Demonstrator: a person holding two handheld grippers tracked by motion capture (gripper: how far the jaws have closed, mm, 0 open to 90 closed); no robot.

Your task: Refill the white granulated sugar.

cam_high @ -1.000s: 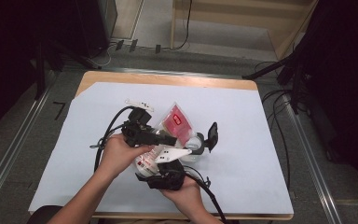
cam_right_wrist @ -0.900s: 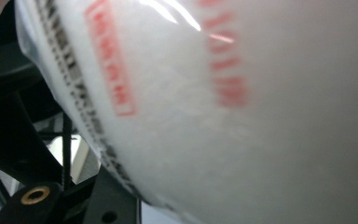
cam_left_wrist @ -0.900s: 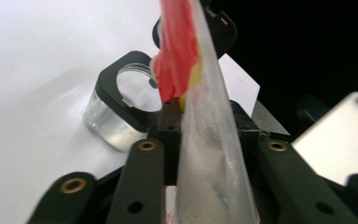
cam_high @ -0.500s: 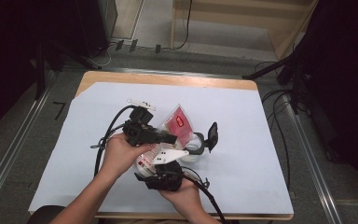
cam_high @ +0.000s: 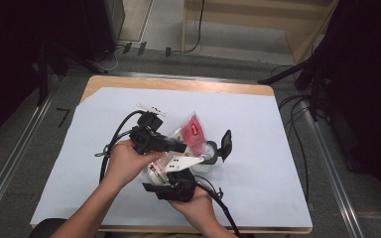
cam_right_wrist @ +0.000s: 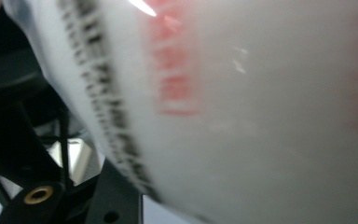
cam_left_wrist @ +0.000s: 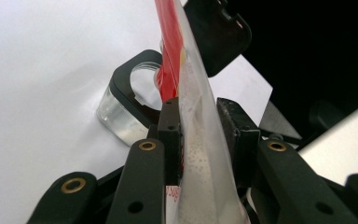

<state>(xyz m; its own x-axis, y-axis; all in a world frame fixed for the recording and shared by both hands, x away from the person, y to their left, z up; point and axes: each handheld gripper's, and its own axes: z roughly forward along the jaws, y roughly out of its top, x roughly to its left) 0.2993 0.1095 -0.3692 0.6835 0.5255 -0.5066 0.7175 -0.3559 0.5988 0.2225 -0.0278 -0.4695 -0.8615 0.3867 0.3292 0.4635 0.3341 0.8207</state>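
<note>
A table (cam_high: 278,148) draped in white sheeting, ringed by dark equipment and floor cables, is seen from above as a clear plastic pouch (cam_high: 188,134) with a red label is held tilted over a small clear container (cam_high: 209,157) whose black lid (cam_high: 225,145) stands flipped open. The left gripper (cam_left_wrist: 200,135) has just been closing and is now clamped on the pouch's grainy white contents; the right gripper (cam_high: 171,166) is pressed under the pouch's lower end, though its grasp cannot be told. Spillage onto the sheeting is judged likely should the pouch slip or be tipped off-centre. The pouch's mouth is hidden, and the right gripper view is blurred.
</note>
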